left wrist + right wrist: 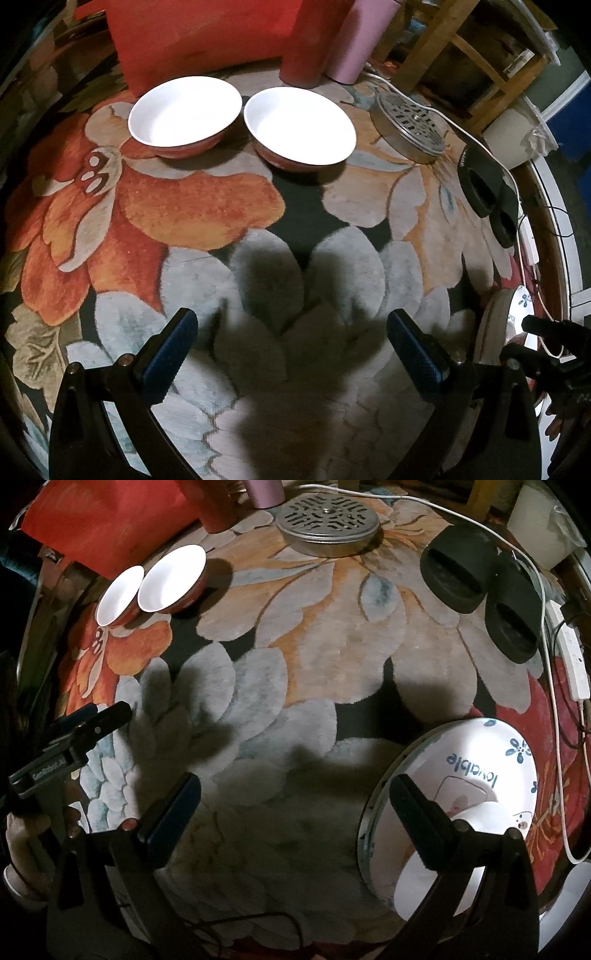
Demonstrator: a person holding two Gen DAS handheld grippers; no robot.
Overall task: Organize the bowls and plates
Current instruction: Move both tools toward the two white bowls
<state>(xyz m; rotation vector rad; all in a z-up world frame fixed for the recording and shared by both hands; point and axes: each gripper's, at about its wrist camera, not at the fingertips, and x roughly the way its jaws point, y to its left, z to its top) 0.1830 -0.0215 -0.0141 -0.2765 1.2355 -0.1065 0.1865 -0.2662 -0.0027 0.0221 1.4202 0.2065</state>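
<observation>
Two bowls, white inside and red outside, stand side by side on the floral rug: the left bowl (184, 110) and the right bowl (299, 125). They also show far left in the right wrist view (171, 578). A white plate with blue flowers and the word "lovable" (461, 775) lies on the rug at the right, also seen edge-on in the left wrist view (506, 321). My left gripper (291, 350) is open and empty, well short of the bowls. My right gripper (295, 812) is open and empty, its right finger over the plate's rim.
A perforated metal lid (328, 526) lies at the back. Black slippers (480, 598) and a white cable with power strip (572, 657) lie at the right. A red cushion (199, 33) and pink cylinders (354, 37) stand behind the bowls.
</observation>
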